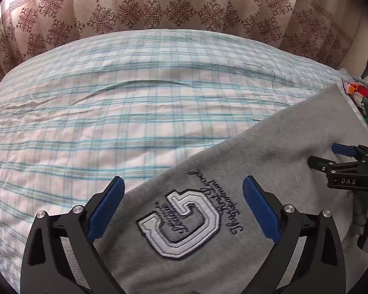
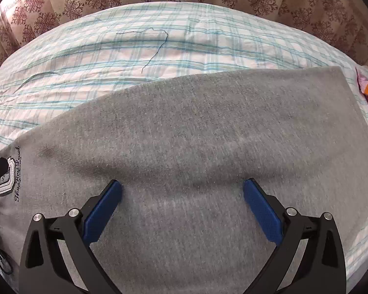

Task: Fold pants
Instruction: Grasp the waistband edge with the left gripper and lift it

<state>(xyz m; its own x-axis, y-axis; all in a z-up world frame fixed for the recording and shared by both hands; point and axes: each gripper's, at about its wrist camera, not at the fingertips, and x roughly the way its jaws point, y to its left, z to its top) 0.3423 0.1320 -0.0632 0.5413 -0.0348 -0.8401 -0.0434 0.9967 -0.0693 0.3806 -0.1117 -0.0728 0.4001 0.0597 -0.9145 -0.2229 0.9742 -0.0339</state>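
Observation:
The grey sweatpants (image 1: 269,147) lie flat on a bed, with a white embroidered letter patch (image 1: 181,223) and dark script beside it. My left gripper (image 1: 184,193) is open and hovers over the patch, holding nothing. In the right wrist view the pants (image 2: 196,134) fill the middle, and the patch (image 2: 7,176) shows at the far left. My right gripper (image 2: 182,196) is open above the plain grey cloth, empty. It also shows at the right edge of the left wrist view (image 1: 328,156).
The bed has a white sheet with blue-green checks (image 1: 110,112), wrinkled at the left. A loose dark thread (image 2: 154,49) lies on the sheet beyond the pants. A patterned brown curtain (image 1: 159,7) hangs behind. Coloured items (image 1: 358,90) sit at the right.

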